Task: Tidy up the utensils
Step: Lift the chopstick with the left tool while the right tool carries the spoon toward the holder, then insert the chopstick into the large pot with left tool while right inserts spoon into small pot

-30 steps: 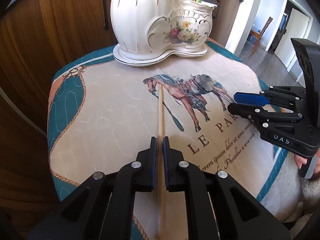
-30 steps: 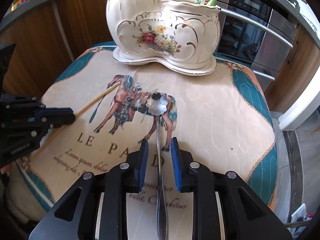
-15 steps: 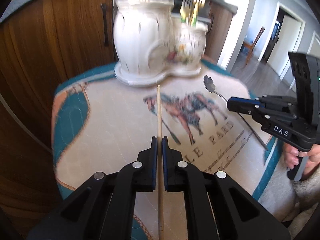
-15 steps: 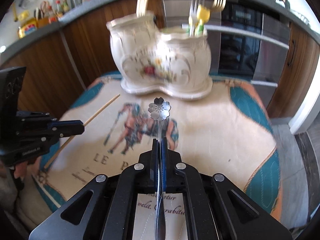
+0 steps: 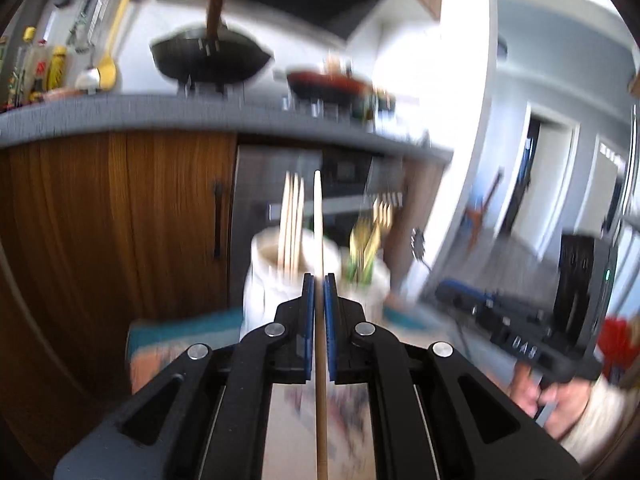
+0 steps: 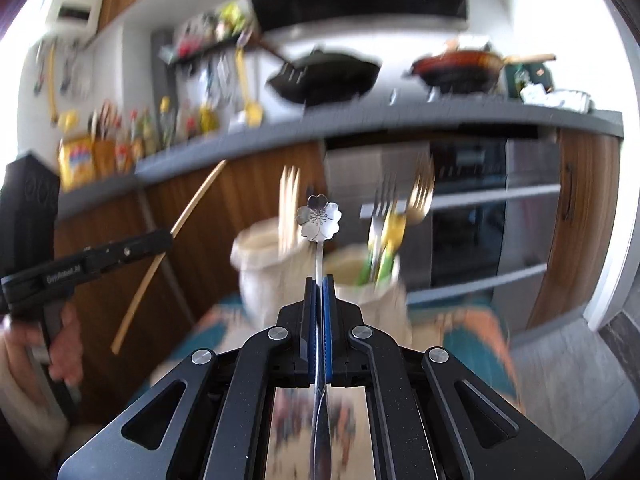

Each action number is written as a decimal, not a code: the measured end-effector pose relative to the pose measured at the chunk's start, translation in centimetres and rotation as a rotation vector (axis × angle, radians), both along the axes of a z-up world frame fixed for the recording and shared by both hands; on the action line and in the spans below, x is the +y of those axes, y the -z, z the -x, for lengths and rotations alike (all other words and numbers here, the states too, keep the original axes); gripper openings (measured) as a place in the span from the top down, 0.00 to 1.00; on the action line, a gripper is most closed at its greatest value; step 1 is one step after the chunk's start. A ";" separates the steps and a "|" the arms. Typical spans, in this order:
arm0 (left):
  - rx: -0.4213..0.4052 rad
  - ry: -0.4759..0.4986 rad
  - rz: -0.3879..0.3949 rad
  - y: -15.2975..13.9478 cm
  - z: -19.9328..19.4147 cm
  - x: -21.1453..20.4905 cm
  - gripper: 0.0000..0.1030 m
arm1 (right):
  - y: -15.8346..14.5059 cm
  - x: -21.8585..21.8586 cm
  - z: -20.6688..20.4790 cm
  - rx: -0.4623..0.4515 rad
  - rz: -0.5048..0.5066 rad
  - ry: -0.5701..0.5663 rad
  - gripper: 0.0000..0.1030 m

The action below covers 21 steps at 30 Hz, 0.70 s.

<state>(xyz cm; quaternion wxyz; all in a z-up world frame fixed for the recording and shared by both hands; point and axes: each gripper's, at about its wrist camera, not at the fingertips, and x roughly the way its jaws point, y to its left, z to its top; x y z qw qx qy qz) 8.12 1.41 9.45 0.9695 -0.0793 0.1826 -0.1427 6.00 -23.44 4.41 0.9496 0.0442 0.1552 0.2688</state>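
Observation:
My left gripper (image 5: pixel 319 280) is shut on a wooden chopstick (image 5: pixel 319 220) held upright in the air, tip up. My right gripper (image 6: pixel 319 280) is shut on a silver spoon with a flower-shaped end (image 6: pixel 319 218), also lifted. The white ceramic two-part utensil holder (image 5: pixel 276 280) stands ahead and below, blurred. Its left part holds chopsticks (image 5: pixel 292 224), its right part holds forks (image 5: pixel 372 236). In the right wrist view the holder (image 6: pixel 272 268) sits just behind the spoon, and the left gripper (image 6: pixel 160 240) with its chopstick (image 6: pixel 168 240) is at left.
The holder rests on a cushion with a teal border (image 5: pixel 180 332). Behind it are wooden cabinets (image 5: pixel 120 220), an oven (image 6: pixel 480 216) and a grey counter (image 6: pixel 400 116) with pans and bottles. The right gripper (image 5: pixel 448 292) shows at the right of the left wrist view.
Both grippers have lifted up off the cushion with the chopstick and the spoon and tilted to face the kitchen counter. The views are motion-blurred.

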 end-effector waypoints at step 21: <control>-0.214 -0.102 0.059 -0.3 -10.5 -1.2 0.95 | 0.2 4.2 -11.3 -0.199 -0.103 0.171 0.96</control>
